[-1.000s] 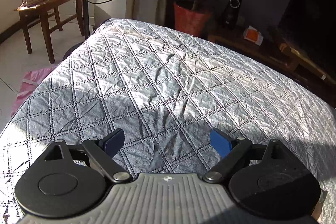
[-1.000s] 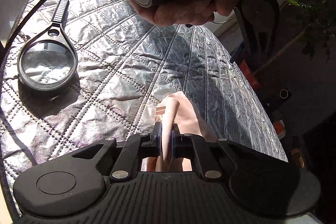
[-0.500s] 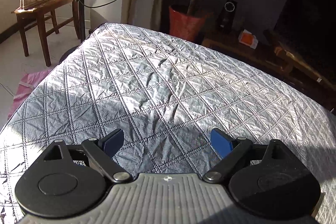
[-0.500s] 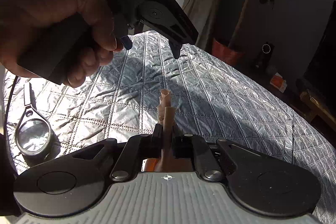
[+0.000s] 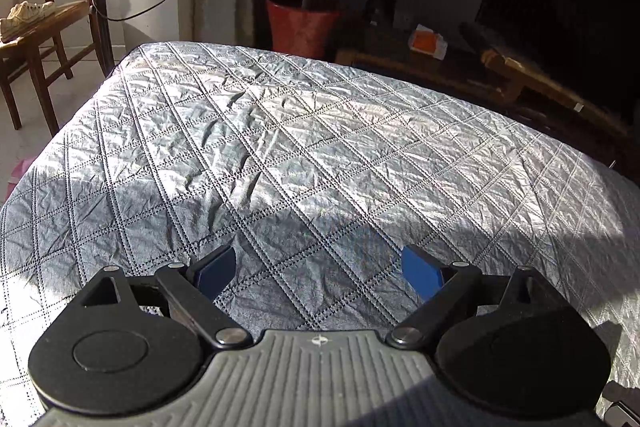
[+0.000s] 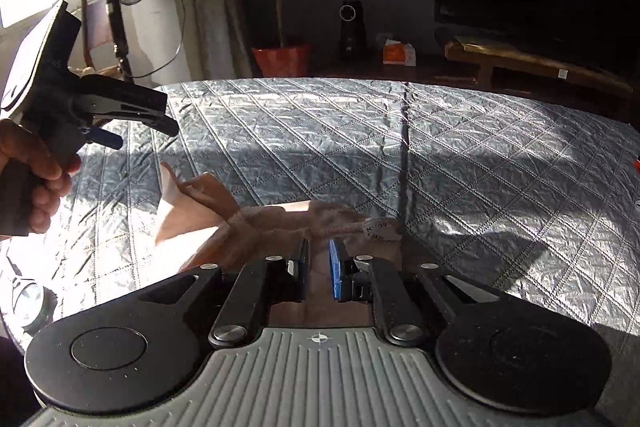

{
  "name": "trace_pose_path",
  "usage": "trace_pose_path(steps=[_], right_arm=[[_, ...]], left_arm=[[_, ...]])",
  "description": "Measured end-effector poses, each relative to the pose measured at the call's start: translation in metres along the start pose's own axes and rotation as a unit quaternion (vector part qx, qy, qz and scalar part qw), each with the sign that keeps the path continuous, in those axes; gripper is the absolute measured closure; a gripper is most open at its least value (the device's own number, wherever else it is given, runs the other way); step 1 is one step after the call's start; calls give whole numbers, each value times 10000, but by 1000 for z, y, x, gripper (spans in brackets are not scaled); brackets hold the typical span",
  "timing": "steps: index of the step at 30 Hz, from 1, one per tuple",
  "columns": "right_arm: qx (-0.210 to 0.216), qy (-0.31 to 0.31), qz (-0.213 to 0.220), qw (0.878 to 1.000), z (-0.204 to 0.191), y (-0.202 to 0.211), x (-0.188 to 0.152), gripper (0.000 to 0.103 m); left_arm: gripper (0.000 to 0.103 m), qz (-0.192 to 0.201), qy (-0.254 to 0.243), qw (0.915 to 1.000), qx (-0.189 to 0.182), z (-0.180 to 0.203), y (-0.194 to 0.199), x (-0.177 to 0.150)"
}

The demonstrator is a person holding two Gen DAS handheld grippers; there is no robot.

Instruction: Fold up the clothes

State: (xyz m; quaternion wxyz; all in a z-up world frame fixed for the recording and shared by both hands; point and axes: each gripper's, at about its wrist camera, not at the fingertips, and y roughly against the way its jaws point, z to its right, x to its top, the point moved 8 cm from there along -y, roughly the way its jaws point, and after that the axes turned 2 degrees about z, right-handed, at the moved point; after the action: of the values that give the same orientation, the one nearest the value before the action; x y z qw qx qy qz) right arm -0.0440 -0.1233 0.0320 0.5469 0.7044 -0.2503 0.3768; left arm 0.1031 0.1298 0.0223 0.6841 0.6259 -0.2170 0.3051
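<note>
Released from the right gripper [image 6: 318, 269], whose jaws are now parted, the crumpled peach garment [image 6: 256, 223] lies on the quilt [image 6: 400, 155].

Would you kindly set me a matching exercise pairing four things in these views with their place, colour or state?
Things:
1. left gripper
2. garment
3. plant pot
4. shoes

Descriptions:
a. on the wooden chair
b. red, beyond the quilt
c. pale pink, lying on the quilt
d. wide open, holding nothing

Pairs: 1-d, 2-c, 3-b, 4-a
</note>
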Motion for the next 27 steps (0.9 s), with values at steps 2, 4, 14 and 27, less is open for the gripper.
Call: trace_pose_path(steps=[2,4,14,27], right_arm=[[708,-372,-499,9955,-8,-22,2,31],[950,-779,-607,9906,-9,-36,3,27],[1578,272,-1323,9782,-55,-86,6,20],[1305,1057,-1053,9802,-71,-95,3,72]], left_arm=[[14,10,-30,10000,18,2,0,0],[14,-11,6,10000,59,1,-2,-1],[14,-106,-86,9999,29,4,-8,-4],[14,-217,-258,9994,-26,5,-10,-11]])
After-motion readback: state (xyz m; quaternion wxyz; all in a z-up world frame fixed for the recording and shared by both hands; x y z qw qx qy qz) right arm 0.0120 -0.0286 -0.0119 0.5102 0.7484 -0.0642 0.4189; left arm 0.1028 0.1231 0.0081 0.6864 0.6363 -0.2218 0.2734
